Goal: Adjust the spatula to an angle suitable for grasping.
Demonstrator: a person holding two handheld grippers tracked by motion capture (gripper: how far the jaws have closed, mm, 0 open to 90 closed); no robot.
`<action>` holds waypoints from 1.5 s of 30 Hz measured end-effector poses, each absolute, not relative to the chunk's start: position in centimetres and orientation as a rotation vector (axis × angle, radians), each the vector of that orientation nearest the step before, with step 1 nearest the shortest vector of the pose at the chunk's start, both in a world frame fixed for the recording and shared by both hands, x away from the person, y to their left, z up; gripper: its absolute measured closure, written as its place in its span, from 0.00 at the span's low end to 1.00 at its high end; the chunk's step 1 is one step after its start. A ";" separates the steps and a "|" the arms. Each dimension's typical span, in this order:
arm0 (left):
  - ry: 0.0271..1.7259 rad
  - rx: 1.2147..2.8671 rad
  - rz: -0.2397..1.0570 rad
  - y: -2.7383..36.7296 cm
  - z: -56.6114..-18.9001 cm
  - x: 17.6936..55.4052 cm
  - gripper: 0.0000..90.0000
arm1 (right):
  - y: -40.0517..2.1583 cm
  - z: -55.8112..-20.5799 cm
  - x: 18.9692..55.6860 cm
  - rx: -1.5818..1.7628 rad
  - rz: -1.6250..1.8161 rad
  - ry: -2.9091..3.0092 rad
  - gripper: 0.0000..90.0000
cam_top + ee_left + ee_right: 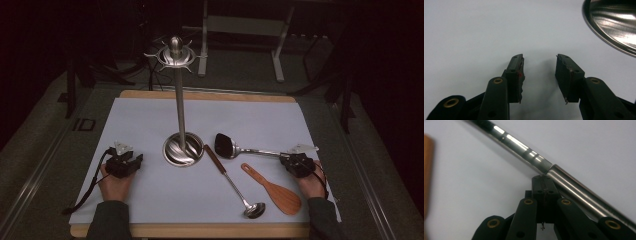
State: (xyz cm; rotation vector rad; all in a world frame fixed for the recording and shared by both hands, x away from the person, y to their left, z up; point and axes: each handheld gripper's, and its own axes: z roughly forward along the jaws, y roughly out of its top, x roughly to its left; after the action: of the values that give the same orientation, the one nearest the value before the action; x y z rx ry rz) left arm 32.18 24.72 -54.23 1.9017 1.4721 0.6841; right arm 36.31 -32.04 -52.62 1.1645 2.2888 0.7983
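Note:
A steel utensil stand (180,100) with a ring of hooks at its top rises from a round base (183,150) at the mat's middle. Right of the base lies a spatula (227,146) with a black head and a steel handle (524,147). My right gripper (285,158) is at the end of that handle; its jaws (544,178) are pressed together with nothing between them, and their tips touch the handle's side. At the left my left gripper (133,161) rests on the mat, open (539,61) and empty, with the stand's base (614,22) ahead to its right.
A ladle (235,185) with a brown grip lies in front of the base. A wooden rice paddle (280,194) lies beside it, also at the left edge (427,170) of the right gripper view. The white mat (150,200) covers a wooden board; metal frame legs stand behind.

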 end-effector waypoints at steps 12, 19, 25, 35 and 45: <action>1.471 1.900 0.684 24.7 -54.2 32.2 0.64 | -31.4 -52.5 40.8 1.272 0.789 2.238 1.00; 1.472 1.900 0.683 24.7 -54.2 32.2 0.64 | -30.4 -52.5 43.4 1.330 0.781 2.206 1.00; 1.471 1.900 0.684 24.7 -54.2 32.2 0.64 | -29.3 -52.5 45.1 1.404 0.804 2.169 1.00; 1.468 1.904 0.687 24.7 -54.2 32.2 0.65 | -26.4 -52.5 47.4 1.422 0.803 2.162 1.00; 1.460 1.908 0.693 24.6 -54.2 32.1 0.65 | -23.7 -51.4 49.1 1.391 0.827 2.185 1.00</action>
State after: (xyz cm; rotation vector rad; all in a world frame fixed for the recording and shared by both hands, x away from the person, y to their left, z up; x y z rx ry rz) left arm 32.09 24.61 -54.24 1.9078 1.4601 0.6934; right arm 49.11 -23.70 -51.42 1.3914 2.1849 0.8267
